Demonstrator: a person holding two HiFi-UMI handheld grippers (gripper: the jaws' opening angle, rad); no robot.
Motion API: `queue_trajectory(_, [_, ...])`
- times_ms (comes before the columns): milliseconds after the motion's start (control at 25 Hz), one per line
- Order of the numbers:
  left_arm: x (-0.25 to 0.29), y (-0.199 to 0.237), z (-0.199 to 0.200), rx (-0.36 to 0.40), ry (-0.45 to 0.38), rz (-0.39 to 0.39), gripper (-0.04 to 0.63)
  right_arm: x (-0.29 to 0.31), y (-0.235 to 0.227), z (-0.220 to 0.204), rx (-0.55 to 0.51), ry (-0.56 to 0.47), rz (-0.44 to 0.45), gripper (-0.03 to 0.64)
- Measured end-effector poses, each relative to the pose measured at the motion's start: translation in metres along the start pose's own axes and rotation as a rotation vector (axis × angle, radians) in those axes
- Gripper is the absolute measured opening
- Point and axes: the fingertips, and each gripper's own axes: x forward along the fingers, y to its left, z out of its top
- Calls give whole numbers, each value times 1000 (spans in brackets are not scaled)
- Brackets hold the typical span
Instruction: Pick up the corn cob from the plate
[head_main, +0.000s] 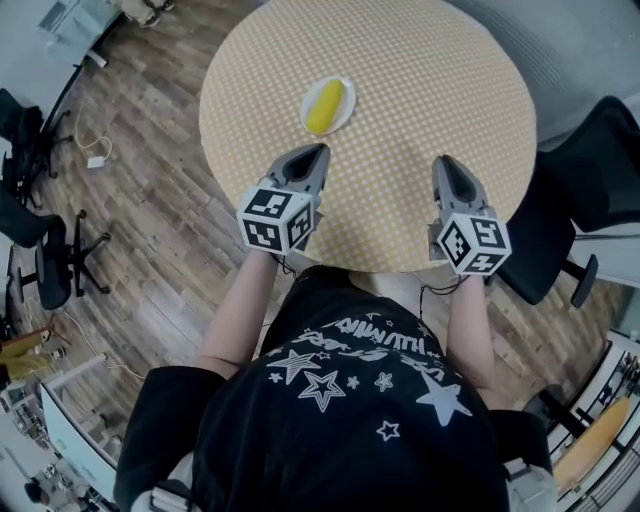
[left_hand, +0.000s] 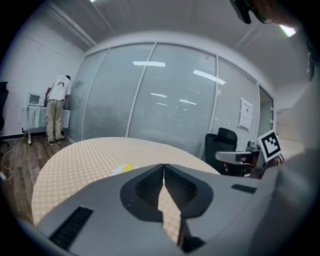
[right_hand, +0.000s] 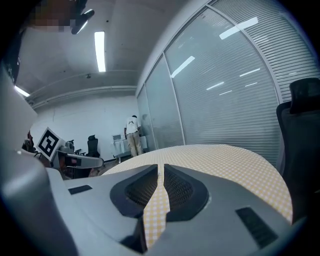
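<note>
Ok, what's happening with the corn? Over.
Left gripper, right gripper: both shut, empty. Yellow corn cob on round white plate, untouched. Path clear.

The head view looks steeply down from above the person onto the round table (head_main: 420, 120), seen nearly whole in its upper half. The camera on the left gripper (head_main: 318, 152) sits low over the table's near edge and faces across the top to a glass wall (left_hand: 150, 95). The one on the right gripper (head_main: 446, 162) does likewise, further right along that edge. All three views share the tabletop.
</note>
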Motion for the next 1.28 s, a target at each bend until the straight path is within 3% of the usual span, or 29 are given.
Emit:
queue_trajectory(240, [39, 37, -5, 50, 87, 2, 18, 29, 2, -2, 10, 22, -34, 52])
queue_trajectory(320, [52, 44, -12, 78, 138, -8, 96, 35, 1, -3, 15, 31, -44, 52])
queue_trajectory(480, [75, 62, -23, 130, 215, -1, 149, 44, -2, -8, 19, 52, -65, 52])
queue_trajectory(680, [96, 92, -34, 186, 294, 62, 236, 48, -1, -9, 18, 71, -104, 52])
queue_trajectory(920, [133, 102, -50, 140, 394, 17, 283, 47, -11, -21, 36, 103, -141, 52])
queue_trajectory(1120, [162, 107, -58, 215, 465, -5, 295, 46, -17, -29, 54, 119, -155, 52])
queue_trajectory(1280, [175, 117, -71, 225, 560, 7, 302, 46, -18, -31, 60, 122, -165, 52])
